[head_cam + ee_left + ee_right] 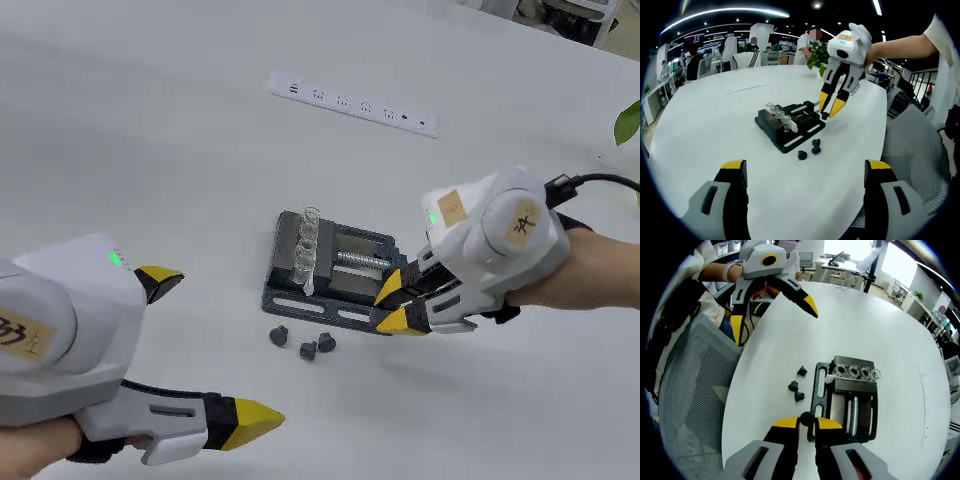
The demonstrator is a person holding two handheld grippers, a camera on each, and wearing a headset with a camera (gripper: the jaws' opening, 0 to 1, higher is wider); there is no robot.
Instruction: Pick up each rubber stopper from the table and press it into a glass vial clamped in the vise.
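A black vise (345, 283) (799, 131) (862, 405) clamps a row of several clear glass vials (308, 248) (779, 113) (855, 371), all with bare mouths. Three dark rubber stoppers (307, 350) (810, 149) (797, 385) lie loose on the white table just in front of it. My right gripper (392, 306) (806, 423) (830, 106) hovers over the vise's near right corner, shut on a fourth rubber stopper (805, 416) pinched at its yellow tips. My left gripper (208, 348) (805, 167) (775, 315) stands wide open and holds nothing, at the near left, short of the loose stoppers.
A white power strip (352, 103) lies on the table beyond the vise. A green leaf (627, 121) pokes in at the right edge. A grey mesh chair (695, 385) stands beside the table edge. People stand in the far background of the left gripper view.
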